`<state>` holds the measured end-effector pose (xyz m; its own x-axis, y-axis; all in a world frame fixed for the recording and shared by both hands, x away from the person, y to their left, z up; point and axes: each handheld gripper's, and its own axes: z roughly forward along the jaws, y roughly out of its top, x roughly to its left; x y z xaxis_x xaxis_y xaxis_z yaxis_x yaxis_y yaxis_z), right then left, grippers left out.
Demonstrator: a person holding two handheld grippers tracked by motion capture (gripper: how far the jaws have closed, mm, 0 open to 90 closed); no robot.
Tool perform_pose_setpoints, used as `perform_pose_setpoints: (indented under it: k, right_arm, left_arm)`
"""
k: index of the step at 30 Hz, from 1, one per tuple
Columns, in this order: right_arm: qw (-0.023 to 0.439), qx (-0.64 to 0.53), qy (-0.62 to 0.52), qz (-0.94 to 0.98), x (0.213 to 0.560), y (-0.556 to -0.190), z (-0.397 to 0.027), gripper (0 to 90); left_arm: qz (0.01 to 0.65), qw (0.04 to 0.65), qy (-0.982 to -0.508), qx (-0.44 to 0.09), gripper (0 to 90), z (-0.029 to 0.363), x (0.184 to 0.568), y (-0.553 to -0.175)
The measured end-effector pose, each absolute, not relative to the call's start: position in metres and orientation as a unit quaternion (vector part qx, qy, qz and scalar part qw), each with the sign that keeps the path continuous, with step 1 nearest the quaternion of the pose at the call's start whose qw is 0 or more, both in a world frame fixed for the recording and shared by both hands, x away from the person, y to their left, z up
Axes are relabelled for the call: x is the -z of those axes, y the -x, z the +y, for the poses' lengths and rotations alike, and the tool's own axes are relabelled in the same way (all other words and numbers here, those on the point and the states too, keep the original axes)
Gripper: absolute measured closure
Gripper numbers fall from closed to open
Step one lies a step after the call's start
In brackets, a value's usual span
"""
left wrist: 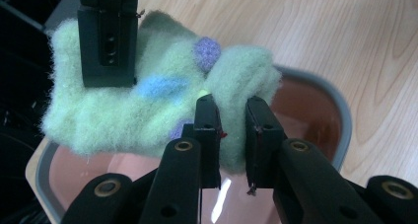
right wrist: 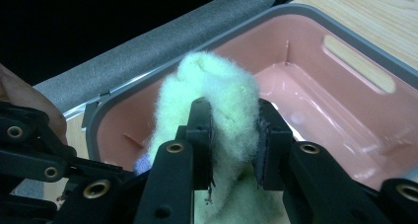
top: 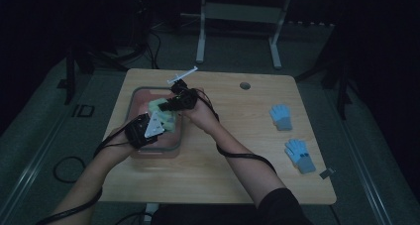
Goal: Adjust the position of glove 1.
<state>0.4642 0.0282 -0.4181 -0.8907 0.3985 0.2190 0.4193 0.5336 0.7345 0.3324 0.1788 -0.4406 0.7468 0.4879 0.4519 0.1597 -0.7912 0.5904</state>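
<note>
Forearms enter the high view nearest the camera, each hand carrying a gripper over the pink tub [top: 174, 144]. Left gripper [left wrist: 232, 116]: jaws closed on a fold of the fuzzy green glove [left wrist: 123, 105], the fabric bunched between the pads and spilling beyond the fingertips. Right gripper [right wrist: 232, 116]: jaws likewise clamped on a pale fleece lobe of the same glove, which bulges above and past its fingertips. Glove is held aloft between the two grippers, above the tub's glossy interior; whether any part touches the tub floor cannot be told. Purple and blue patches sit on the fabric just beyond the left fingers. Handling judgement: light, soft, limp, compressible; fleece gives good friction, so slip risk is low, but a shallow pinch may pull free. Best hold is a full fold of cuff or a finger lobe seated deep between the pads. Farther off on the wooden table [top: 233, 170], two blue gloves [top: 281, 117] lie well apart from both grippers.
</note>
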Motion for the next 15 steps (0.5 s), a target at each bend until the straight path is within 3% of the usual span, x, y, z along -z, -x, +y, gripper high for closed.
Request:
perform_pose_setpoints:
  k: [15]
  right_arm:
    - [0.02,0.395,0.243,-0.886,0.453,-0.477,0.061,72.8]
  left_arm:
    - [0.198,0.225,-0.919,-0.258,78.2,0.195,0.471,-0.359]
